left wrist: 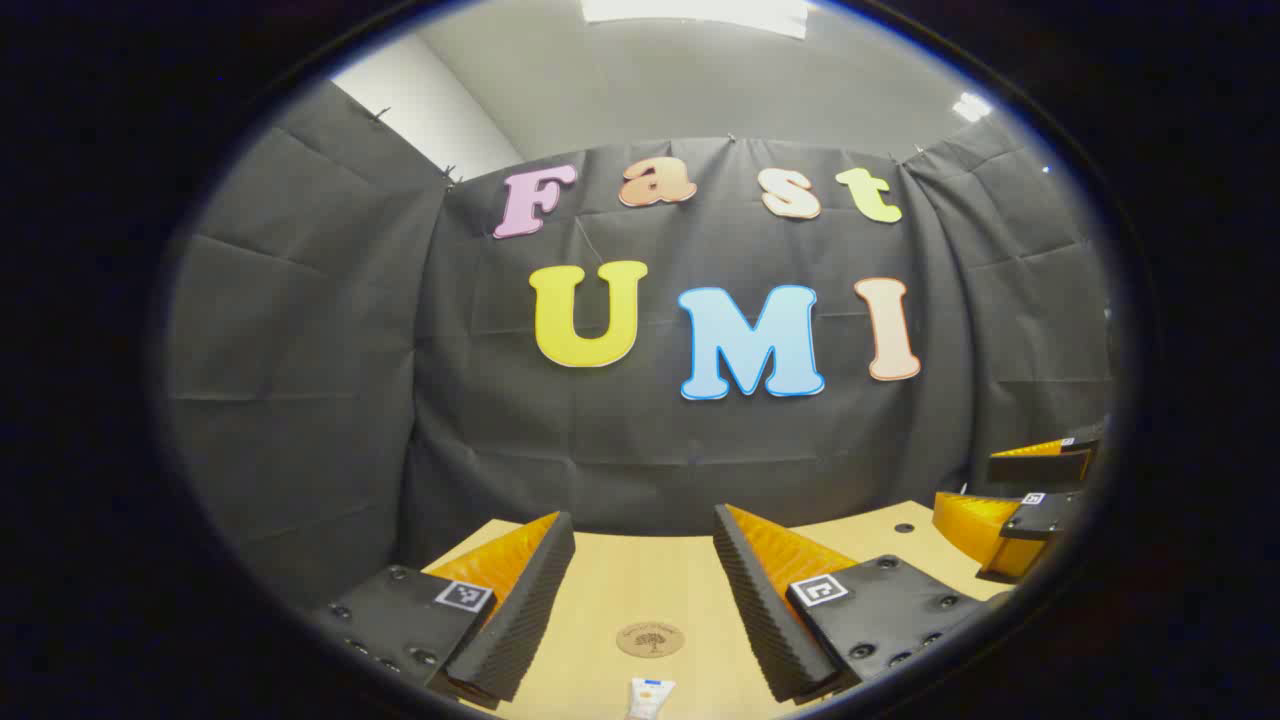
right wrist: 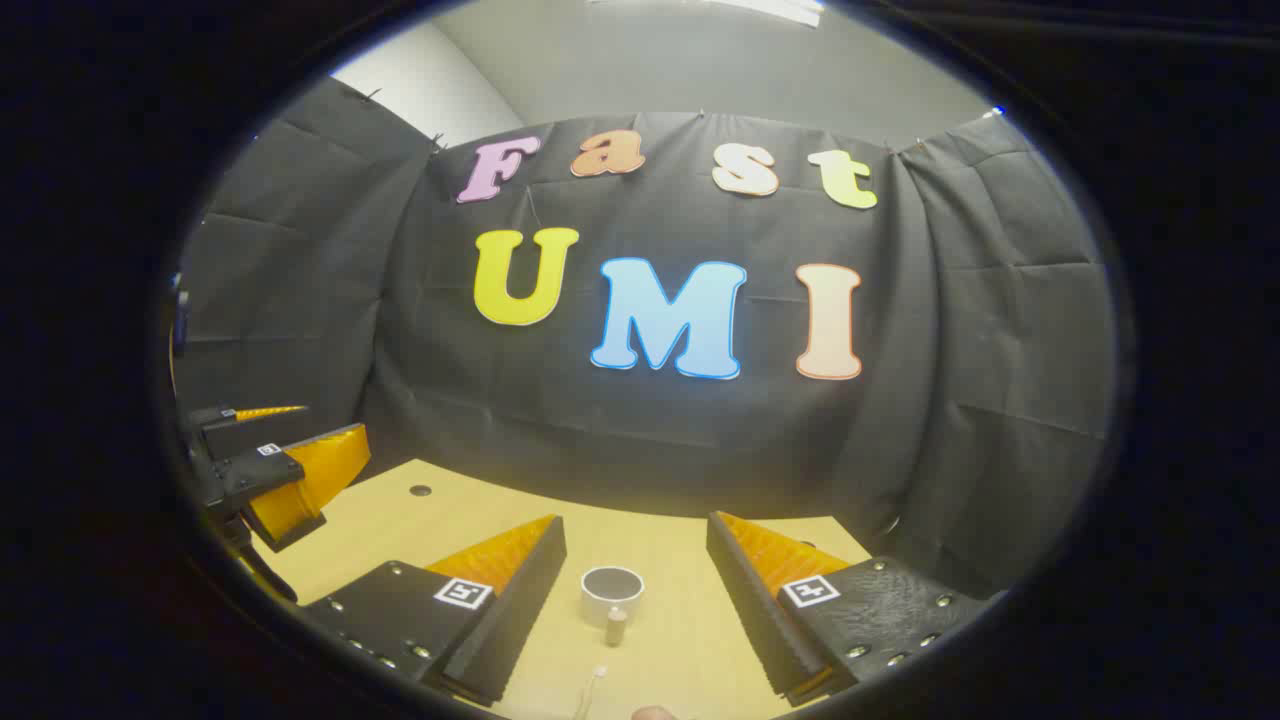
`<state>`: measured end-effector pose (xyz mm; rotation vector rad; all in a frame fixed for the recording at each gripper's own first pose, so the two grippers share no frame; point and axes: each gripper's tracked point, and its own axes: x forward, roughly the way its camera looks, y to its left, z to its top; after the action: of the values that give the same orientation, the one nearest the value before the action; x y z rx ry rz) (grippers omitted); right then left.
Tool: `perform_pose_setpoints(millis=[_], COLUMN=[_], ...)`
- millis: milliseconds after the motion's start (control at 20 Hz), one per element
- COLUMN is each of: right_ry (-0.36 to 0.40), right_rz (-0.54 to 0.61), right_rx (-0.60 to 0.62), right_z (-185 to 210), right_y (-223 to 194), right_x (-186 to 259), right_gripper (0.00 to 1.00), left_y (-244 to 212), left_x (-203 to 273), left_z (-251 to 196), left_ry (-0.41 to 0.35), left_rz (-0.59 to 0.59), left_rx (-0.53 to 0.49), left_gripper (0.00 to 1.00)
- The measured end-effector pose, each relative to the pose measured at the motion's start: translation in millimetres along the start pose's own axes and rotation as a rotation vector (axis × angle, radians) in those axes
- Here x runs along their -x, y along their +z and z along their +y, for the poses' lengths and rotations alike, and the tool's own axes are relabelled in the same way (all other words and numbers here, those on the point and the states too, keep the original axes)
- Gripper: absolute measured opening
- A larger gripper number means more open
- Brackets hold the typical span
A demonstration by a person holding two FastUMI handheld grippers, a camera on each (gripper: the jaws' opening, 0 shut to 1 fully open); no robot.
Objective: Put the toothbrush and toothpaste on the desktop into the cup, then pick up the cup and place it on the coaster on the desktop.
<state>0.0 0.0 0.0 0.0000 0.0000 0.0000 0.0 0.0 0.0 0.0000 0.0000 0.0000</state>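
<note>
In the left gripper view, a round brown coaster (left wrist: 650,639) lies on the wooden desktop (left wrist: 620,580) between my fingers. The end of a white toothpaste tube (left wrist: 650,697) lies just nearer than it. My left gripper (left wrist: 642,520) is open above the desk, holding nothing. In the right gripper view, a small pale cup (right wrist: 612,592) stands upright on the desktop (right wrist: 660,560). A short brownish piece (right wrist: 615,626) sits just in front of the cup, and a thin white toothbrush end (right wrist: 593,682) shows nearer still. My right gripper (right wrist: 635,522) is open and holds nothing.
Black cloth walls close the desk at the back and sides. The right gripper (left wrist: 1030,505) hovers at the right edge of the left gripper view, and the left gripper (right wrist: 285,470) at the left of the right gripper view. A small hole (right wrist: 420,491) marks the desktop.
</note>
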Motion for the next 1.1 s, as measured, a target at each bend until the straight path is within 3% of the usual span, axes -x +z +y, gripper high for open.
perform_pose_setpoints(millis=[750, 1100], right_ry=[-0.025, -0.002], right_rz=[0.022, 0.099], right_rx=[-0.003, -0.011], right_z=[4, 9], right_y=[-4, -24], right_x=[-1, -8], right_gripper=[0.9, 0.9], left_y=[-7, -29], left_x=[-15, -25], left_z=[-2, -12], left_ry=[-0.054, -0.094], left_rz=[0.012, 0.083], left_rx=[-0.004, -0.009], left_gripper=[0.92, 0.92])
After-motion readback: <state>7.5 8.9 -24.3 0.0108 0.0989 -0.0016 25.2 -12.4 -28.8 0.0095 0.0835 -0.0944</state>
